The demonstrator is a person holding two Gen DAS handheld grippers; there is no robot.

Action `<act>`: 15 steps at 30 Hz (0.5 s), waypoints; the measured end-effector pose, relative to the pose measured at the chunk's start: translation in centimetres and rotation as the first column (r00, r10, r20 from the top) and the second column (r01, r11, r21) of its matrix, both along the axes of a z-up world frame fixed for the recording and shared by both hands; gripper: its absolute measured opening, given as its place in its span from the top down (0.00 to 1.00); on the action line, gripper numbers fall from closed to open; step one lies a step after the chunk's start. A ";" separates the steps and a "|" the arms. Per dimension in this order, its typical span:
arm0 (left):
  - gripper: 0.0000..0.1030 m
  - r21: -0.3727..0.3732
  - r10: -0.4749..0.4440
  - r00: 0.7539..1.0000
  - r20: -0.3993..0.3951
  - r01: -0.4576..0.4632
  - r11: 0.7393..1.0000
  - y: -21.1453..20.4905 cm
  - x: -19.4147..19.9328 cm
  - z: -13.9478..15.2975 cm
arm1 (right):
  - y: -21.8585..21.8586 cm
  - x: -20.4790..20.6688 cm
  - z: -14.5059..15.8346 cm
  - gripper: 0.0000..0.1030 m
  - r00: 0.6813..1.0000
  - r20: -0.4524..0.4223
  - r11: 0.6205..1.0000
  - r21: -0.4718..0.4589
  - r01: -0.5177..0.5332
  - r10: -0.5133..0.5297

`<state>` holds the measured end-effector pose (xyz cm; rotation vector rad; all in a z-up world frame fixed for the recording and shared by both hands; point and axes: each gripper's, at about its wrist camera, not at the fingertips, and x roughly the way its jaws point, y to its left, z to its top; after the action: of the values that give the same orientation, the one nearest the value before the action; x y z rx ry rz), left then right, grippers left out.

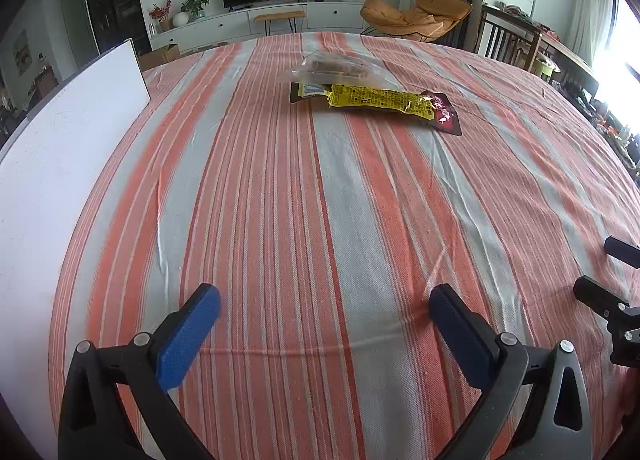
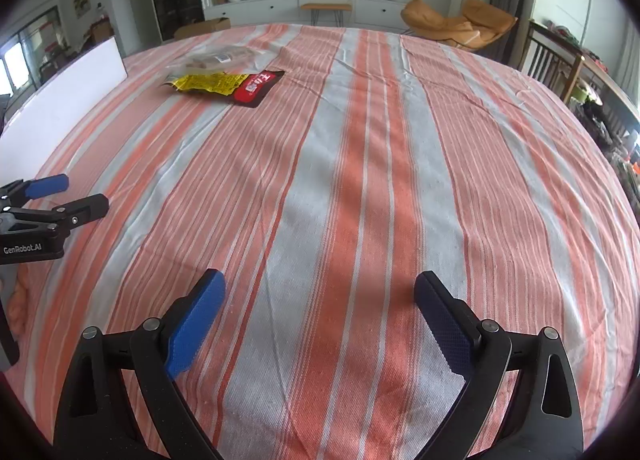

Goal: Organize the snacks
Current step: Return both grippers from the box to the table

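Note:
Three snack packs lie together at the far side of the striped tablecloth (image 1: 320, 220): a clear bag of brown biscuits (image 1: 332, 70), a yellow packet (image 1: 376, 100) partly over it, and a dark red packet (image 1: 444, 116) under the yellow one's right end. From the right wrist they show at far left: clear bag (image 2: 220, 56), yellow packet (image 2: 208, 83), red packet (image 2: 256, 90). My left gripper (image 1: 325, 294) stands open over bare cloth, well short of the snacks. My right gripper (image 2: 321, 279) is open too, nothing between its blue pads. Each gripper shows in the other's view: right gripper (image 1: 593, 266), left gripper (image 2: 86, 191).
A white board (image 1: 60, 164) stands upright along the table's left side, also the white board (image 2: 68, 88) in the right wrist view. Wooden chairs (image 1: 504, 40) stand at the table's right. Beyond the far edge are an orange lounge chair (image 1: 416, 16) and a TV unit.

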<state>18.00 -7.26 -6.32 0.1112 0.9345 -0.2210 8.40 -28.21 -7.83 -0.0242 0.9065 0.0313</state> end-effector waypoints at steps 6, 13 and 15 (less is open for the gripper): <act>0.00 0.000 -0.001 1.000 0.000 0.001 1.000 0.0 0.0 0.0 | 0.0 0.0 0.0 0.05 1.000 0.000 1.000 0.000 0.000 0.000; 0.00 -0.001 -0.002 1.000 0.001 0.002 1.000 0.0 0.0 0.0 | 0.0 0.0 0.0 0.05 1.000 0.000 1.000 0.000 0.000 0.000; 0.00 -0.001 -0.002 1.000 0.001 0.002 1.000 0.0 0.0 0.0 | 0.0 0.0 0.0 0.04 1.000 -0.001 1.000 0.000 -0.001 0.001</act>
<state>17.98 -7.28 -6.31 0.1118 0.9335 -0.2231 8.45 -28.19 -7.85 -0.0241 0.9077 0.0321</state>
